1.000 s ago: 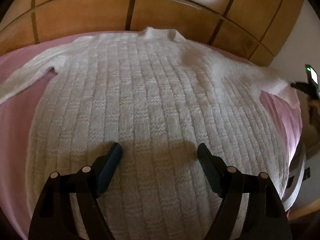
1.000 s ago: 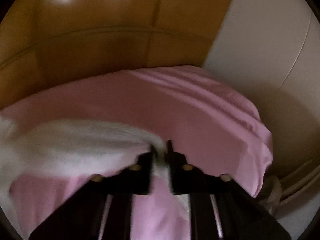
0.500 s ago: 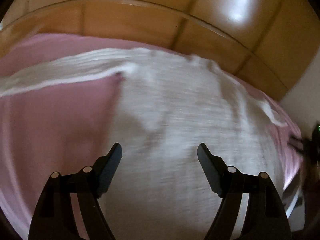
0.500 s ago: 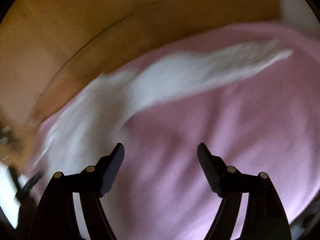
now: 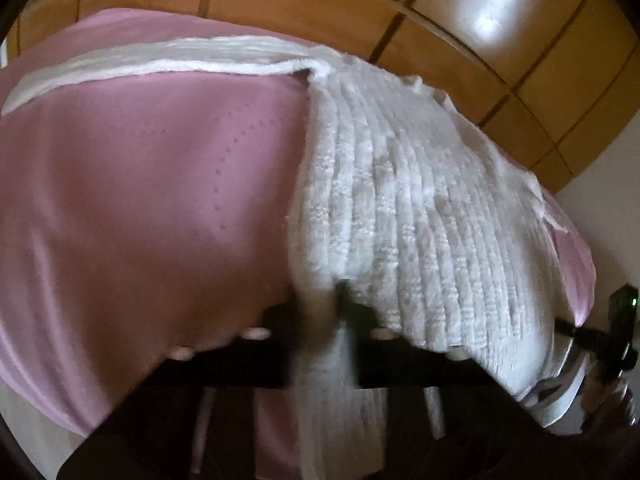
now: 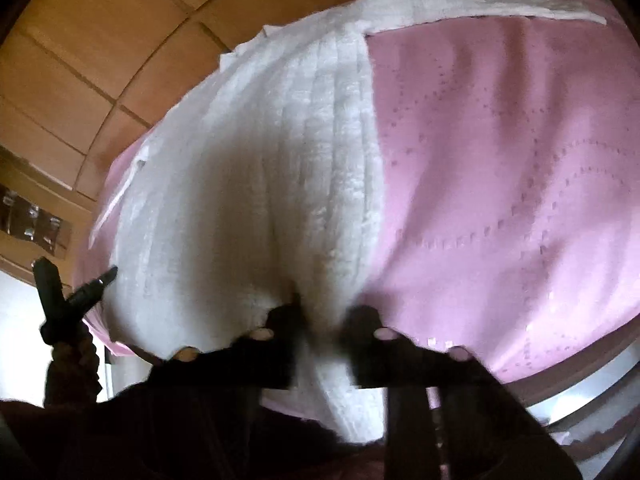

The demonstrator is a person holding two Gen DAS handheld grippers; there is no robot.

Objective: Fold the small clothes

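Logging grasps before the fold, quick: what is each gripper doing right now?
Left gripper: closed on the white knit sweater's hem.
Right gripper: closed on the same hem.

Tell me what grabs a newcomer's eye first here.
A white ribbed knit sweater lies spread over a pink bedsheet, one sleeve stretched along the far edge. The left gripper and right gripper each pinch its near hem. Behind rises a glossy wooden panelled headboard.

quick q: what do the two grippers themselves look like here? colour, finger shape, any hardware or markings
Both the left gripper and right gripper are matte black, with two tapered fingers on a wide black crossbar. Four pale round fasteners dot each crossbar. No cables or markings show. In the left view, the right unit carries a green indicator light.
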